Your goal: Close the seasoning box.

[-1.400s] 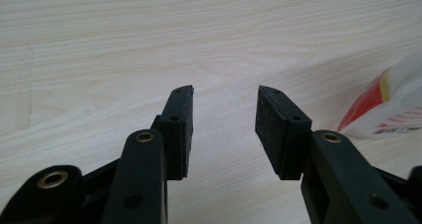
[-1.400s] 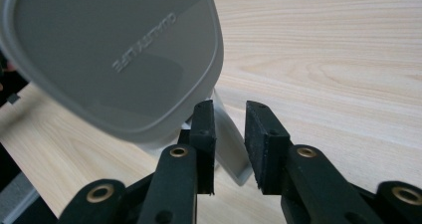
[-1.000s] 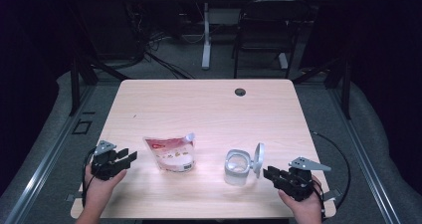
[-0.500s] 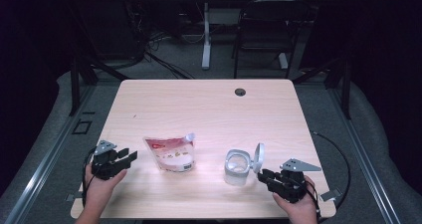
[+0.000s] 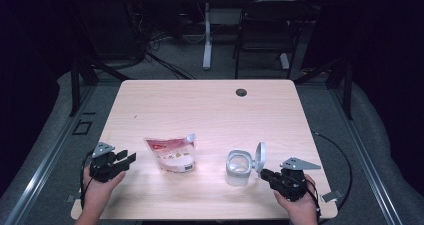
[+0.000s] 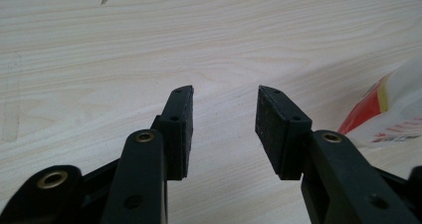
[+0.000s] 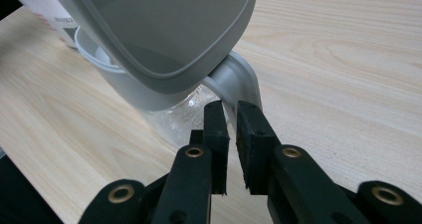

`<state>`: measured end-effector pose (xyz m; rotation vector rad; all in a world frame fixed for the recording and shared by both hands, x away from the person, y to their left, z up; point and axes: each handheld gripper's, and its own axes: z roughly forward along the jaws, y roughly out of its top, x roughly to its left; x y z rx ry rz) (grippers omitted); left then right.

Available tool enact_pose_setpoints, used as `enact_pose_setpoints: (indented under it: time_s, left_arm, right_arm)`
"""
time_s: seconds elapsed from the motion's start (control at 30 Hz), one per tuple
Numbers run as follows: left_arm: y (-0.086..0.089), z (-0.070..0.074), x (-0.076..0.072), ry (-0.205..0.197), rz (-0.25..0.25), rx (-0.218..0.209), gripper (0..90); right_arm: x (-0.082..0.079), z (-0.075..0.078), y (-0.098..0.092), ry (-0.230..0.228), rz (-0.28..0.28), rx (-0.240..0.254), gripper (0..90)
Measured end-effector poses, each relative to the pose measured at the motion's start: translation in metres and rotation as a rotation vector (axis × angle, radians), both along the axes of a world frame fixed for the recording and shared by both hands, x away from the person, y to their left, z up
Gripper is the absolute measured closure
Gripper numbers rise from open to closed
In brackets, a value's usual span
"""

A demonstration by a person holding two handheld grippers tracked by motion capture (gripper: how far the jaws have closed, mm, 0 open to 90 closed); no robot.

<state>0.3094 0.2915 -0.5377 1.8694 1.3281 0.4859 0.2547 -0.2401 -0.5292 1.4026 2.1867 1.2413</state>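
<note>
On the table [image 5: 210, 110], the jar [image 5: 239, 168] stands lid-open; the pouch [image 5: 171, 153] lies left of it, apparently unpoured. Right gripper [image 7: 229, 115], nearly closed and empty, sits at the jar; left gripper [image 6: 224, 115] spread.

Light wood-grain bench [image 5: 210, 105]: red-and-white plastic pouch [image 5: 171, 153] lying left-centre, clear grey-lidded jar [image 5: 239, 165] standing right, lid open.

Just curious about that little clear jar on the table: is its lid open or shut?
Open. The jar stands upright with its hinged grey lid flipped up beside the mouth.
</note>
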Motion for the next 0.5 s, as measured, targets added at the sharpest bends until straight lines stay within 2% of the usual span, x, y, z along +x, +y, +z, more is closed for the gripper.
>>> enact_pose_setpoints:
  time_s: [0.33,0.5]
  left_arm:
    - [0.006,-0.001,-0.007,-0.002,0.025,-0.001,58.9]
    - [0.012,0.0,-0.012,0.0,0.041,0.003,58.9]
  right_arm:
    - [0.014,-0.001,-0.001,-0.006,-0.043,0.024,86.0]
    - [0.021,-0.003,0.001,-0.006,-0.045,0.036,82.4]
